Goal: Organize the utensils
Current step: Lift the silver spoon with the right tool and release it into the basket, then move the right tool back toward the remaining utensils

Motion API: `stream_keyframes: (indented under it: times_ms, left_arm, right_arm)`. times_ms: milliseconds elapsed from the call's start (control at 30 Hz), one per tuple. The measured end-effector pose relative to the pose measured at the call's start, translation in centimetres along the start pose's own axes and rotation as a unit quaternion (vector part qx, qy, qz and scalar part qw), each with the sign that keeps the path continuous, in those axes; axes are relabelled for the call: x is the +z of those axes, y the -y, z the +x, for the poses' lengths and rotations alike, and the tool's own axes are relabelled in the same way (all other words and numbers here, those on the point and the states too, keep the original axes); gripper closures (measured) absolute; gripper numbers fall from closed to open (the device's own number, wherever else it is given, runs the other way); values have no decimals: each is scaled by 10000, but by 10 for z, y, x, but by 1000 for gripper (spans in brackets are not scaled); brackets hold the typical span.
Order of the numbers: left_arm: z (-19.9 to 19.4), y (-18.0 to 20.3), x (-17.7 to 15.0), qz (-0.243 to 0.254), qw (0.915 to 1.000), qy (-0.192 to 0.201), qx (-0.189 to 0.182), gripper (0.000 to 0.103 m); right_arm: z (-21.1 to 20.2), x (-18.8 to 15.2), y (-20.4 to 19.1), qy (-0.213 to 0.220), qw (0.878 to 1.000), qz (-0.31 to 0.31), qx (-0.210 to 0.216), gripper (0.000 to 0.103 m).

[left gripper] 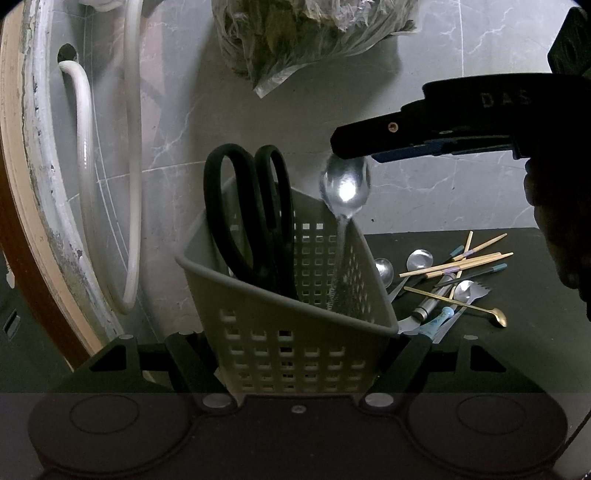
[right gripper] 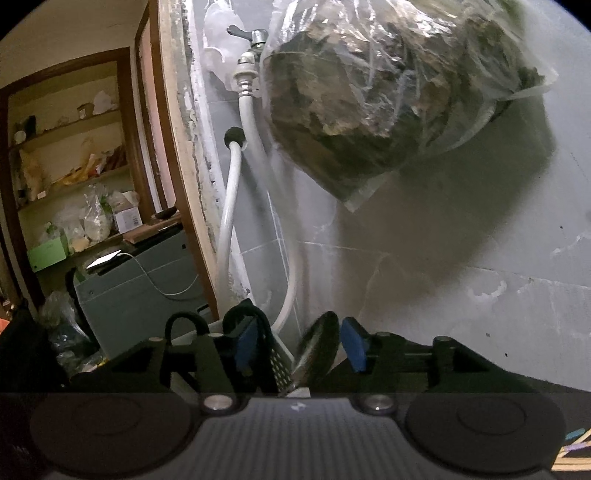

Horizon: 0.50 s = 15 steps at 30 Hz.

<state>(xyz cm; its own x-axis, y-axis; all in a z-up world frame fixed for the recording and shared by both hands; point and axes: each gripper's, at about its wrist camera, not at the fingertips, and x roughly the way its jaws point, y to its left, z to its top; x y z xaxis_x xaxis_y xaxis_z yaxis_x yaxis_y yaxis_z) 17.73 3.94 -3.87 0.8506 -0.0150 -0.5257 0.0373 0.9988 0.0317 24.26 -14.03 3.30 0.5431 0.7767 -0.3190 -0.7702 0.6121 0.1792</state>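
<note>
Here the left tongs were closed on the beige perforated utensil caddy, one finger pressed to each side of its lower wall, holding it in front of the grey marbled wall tiles. Black-handled scissors stood in the caddy's left part, handles up. A steel spoon stood in the right corner with its bowl upward and its handle down inside, leaning against the rim.

Directly above that spoon bowl, in the left wrist view, the right tongs reached in from the right, their dark finger tip just over the bowl's top edge. In the right wrist view the right tongs stood parted, the blue pads well clear of each other; their jaws had just been opening. The spoon showed blurred in the gap, and neither pad pressed on it.

On the dark desk to the right of the caddy lay a loose heap: wooden chopsticks, two more steel spoons, a thin gold spoon and a blue-handled utensil, crossing one another.

A clear plastic bag of dried leaves hung against the tiles above, and white hoses looped down the wall at the left.
</note>
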Motion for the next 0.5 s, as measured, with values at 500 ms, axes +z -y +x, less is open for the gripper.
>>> stream_keyframes:
  times_ms: [500]
  left_arm:
    - [-1, 1, -1, -30, 9999, -38, 137, 26]
  right_arm:
    - [-21, -24, 76, -334, 9913, 873, -929, 1]
